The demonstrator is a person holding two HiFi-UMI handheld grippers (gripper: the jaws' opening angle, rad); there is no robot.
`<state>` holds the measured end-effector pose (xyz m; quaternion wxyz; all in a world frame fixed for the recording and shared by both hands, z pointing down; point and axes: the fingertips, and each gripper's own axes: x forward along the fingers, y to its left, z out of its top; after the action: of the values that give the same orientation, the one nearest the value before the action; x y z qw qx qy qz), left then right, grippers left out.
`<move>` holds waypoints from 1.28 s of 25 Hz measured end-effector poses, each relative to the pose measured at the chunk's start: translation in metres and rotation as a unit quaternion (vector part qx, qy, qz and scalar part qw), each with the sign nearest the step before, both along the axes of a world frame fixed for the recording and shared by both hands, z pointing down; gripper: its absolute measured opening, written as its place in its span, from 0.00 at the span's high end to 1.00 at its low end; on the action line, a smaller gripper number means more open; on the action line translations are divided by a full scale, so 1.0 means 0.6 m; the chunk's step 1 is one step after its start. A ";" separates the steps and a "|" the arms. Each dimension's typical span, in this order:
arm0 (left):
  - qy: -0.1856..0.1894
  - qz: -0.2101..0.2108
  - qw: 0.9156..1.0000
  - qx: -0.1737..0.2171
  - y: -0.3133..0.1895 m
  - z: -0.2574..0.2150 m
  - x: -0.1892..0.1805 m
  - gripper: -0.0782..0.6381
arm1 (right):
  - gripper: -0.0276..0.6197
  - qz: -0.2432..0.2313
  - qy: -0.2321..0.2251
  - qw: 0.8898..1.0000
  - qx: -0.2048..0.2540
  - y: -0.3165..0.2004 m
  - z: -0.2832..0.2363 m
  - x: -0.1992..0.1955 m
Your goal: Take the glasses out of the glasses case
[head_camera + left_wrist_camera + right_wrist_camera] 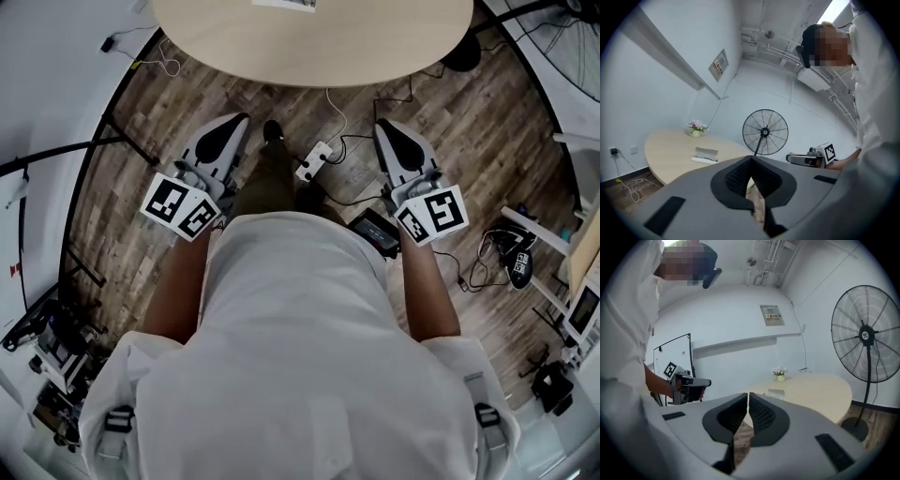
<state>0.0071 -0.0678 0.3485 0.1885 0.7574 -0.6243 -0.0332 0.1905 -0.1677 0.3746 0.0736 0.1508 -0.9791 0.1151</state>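
The left gripper, a grey two-jaw tool with black ribbed pads, is held short of the oval pale wooden table, over the floor on the person's side of it. Its jaws are pressed together at the tips, and nothing is caught between them. The right gripper, of the same make, is held level with it, equally short of the table. Its pads are drawn together to a hairline slit, and nothing is gripped.

A person in a white shirt is seen from above, with both grippers held ahead of the body. Below the grippers, a white power strip is laid on the brown wood-plank floor, just before the table's near edge.

On the tabletop, well apart from both grippers, a small pale glasses case is set with its lid raised. Thin-framed glasses appear to be lying inside it, though at this range the frame can barely be made out. Farther along the table, towards its far edge by the wall, a small pot of pale flowers is placed. Beyond the table's end, a tall black pedestal fan is stood on the floor.
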 end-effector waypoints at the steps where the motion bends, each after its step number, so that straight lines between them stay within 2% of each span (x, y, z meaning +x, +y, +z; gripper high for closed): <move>1: 0.002 -0.011 1.000 -0.001 -0.010 0.002 -0.022 0.88 | 0.91 -0.009 0.005 1.000 0.002 -0.004 0.001 -0.019; 4: 0.026 -0.032 0.999 -0.002 -0.040 0.018 -0.097 0.88 | 0.91 -0.022 0.020 1.000 -0.002 -0.028 0.012 -0.087; 11: 0.065 -0.008 0.998 0.002 -0.124 0.057 -0.226 0.88 | 0.91 -0.017 0.050 0.999 0.000 -0.103 0.012 -0.221; 15: 0.051 0.006 0.999 0.014 -0.171 0.069 -0.289 0.88 | 0.91 0.002 0.069 0.998 -0.006 -0.152 0.015 -0.279; 22: 0.017 0.016 1.000 0.010 -0.213 0.106 -0.366 0.88 | 0.91 0.011 0.088 0.996 0.004 -0.202 0.021 -0.371; 30: 0.026 -0.018 0.999 0.015 -0.208 0.123 -0.408 0.88 | 0.91 -0.034 0.078 0.996 0.023 -0.220 0.004 -0.453; 32: 0.017 -0.024 0.999 0.014 -0.215 0.127 -0.408 0.88 | 0.91 -0.046 0.060 0.997 0.029 -0.229 -0.007 -0.470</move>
<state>-0.2378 -0.1970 0.4247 0.1875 0.7444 -0.6381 -0.0594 -0.0918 -0.3050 0.3705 0.1333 0.1142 -0.9817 0.0738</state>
